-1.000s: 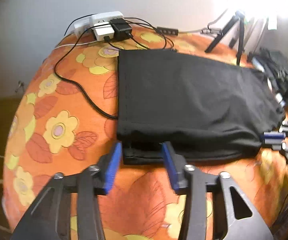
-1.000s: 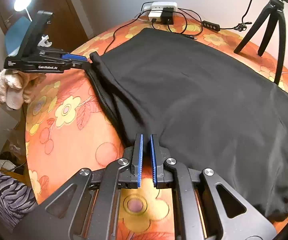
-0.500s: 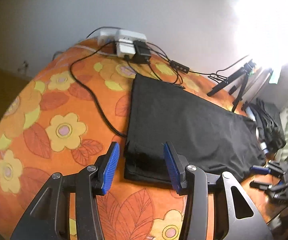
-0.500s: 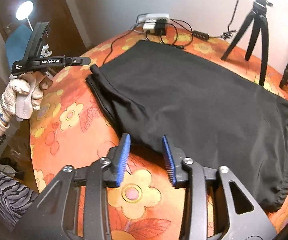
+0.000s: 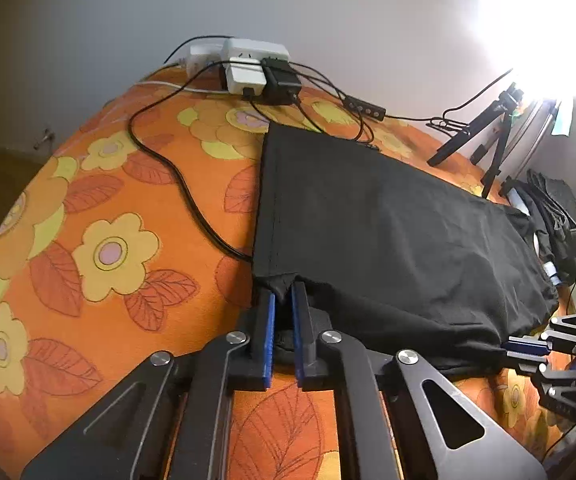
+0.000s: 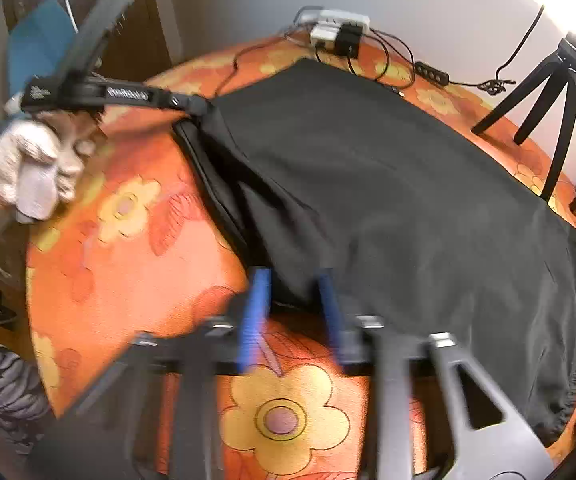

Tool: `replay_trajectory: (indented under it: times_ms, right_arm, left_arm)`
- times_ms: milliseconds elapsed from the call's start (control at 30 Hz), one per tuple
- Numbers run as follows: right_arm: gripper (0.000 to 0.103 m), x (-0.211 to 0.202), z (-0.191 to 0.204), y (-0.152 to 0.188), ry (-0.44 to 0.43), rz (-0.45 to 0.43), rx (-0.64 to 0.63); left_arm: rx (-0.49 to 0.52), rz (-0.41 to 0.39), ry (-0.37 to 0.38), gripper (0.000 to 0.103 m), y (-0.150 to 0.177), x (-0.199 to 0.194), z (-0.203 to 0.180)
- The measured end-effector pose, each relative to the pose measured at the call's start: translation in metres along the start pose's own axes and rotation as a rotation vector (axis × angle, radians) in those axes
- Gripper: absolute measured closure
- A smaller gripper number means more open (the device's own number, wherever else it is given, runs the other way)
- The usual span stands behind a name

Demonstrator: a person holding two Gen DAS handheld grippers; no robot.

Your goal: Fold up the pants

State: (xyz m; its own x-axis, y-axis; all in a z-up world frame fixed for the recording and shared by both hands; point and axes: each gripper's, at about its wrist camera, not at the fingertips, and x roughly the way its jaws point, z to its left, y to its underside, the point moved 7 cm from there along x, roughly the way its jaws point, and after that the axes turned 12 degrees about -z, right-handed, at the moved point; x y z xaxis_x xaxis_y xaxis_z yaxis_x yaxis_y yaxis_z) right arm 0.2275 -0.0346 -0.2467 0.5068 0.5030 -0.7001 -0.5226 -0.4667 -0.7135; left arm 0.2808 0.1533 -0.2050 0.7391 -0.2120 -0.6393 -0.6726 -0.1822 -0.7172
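**Desk:** Pants (image 5: 388,232), where do they lie?

**Photographer:** Black, spread flat across the middle of a worktop (image 5: 99,248) covered in orange floral cloth, one end reaching toward the far edge by the white power strip (image 5: 253,62) and its cables.

**Desk:** And the left hand-held gripper (image 5: 283,300)?

**Photographer:** Its blue pads are pinched together on the near-left corner of the fabric. A gloved hand (image 6: 35,168) grips its handle.

**Desk:** The right hand-held gripper (image 6: 294,292)?

**Photographer:** At the near edge of the pants, blurred, its jaws closing with a fold of black fabric between them; the pads do not yet press on it.

**Desk:** Anything else?

**Photographer:** A black tripod (image 6: 548,92) at the far-right edge.
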Motion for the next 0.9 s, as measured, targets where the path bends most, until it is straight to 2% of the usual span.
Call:
replay_trajectory:
  times_ms: [33,133,267,367,467,500,533,567,633,800,833,900]
  right_arm:
    - [0.096,-0.002,0.0,-0.001,-0.002,-0.012,0.002]
    - [0.098,-0.011,-0.001,-0.003,0.005,-0.036,-0.004]
    - [0.098,-0.014,0.0,0.001,-0.015,-0.024,-0.009]
    - [0.098,-0.012,0.0,0.008,-0.016,0.01,-0.008]
    - [0.095,-0.027,-0.008,0.006,-0.03,-0.005,0.028]
    - [0.089,-0.034,-0.012,0.004,-0.027,-0.02,0.042]
    - [0.081,-0.046,-0.02,0.002,-0.021,-0.044,0.064]
    - [0.078,-0.057,-0.028,0.001,-0.011,-0.065,0.084]
    - [0.069,-0.078,-0.049,0.002,0.026,-0.101,0.126]
    - [0.066,-0.121,-0.121,0.019,0.148,-0.161,0.278]
    - [0.065,-0.128,-0.139,0.025,0.169,-0.168,0.321]
    - [0.064,-0.143,-0.173,0.035,0.21,-0.181,0.403]
  left_arm:
    - [0.002,-0.01,0.002,0.098,-0.002,-0.003,0.0]
    - [-0.003,-0.035,0.01,0.098,-0.004,-0.014,0.001]
    - [0.052,0.01,-0.058,0.098,0.006,-0.014,0.008]
    - [0.03,0.018,-0.09,0.098,0.008,-0.017,0.017]
    - [0.037,-0.005,-0.092,0.093,0.002,-0.026,0.015]
    - [0.05,-0.02,-0.087,0.093,-0.002,-0.031,0.01]
    - [0.073,-0.031,-0.083,0.093,-0.006,-0.036,0.003]
    - [0.102,-0.043,-0.078,0.091,-0.009,-0.039,-0.006]
    - [0.147,-0.065,-0.048,0.081,-0.015,-0.045,-0.026]
    - [0.275,-0.087,0.106,0.076,-0.016,-0.053,-0.111]
    - [0.327,-0.084,0.153,0.067,-0.012,-0.053,-0.139]
    - [0.401,-0.082,0.21,0.057,-0.004,-0.052,-0.176]
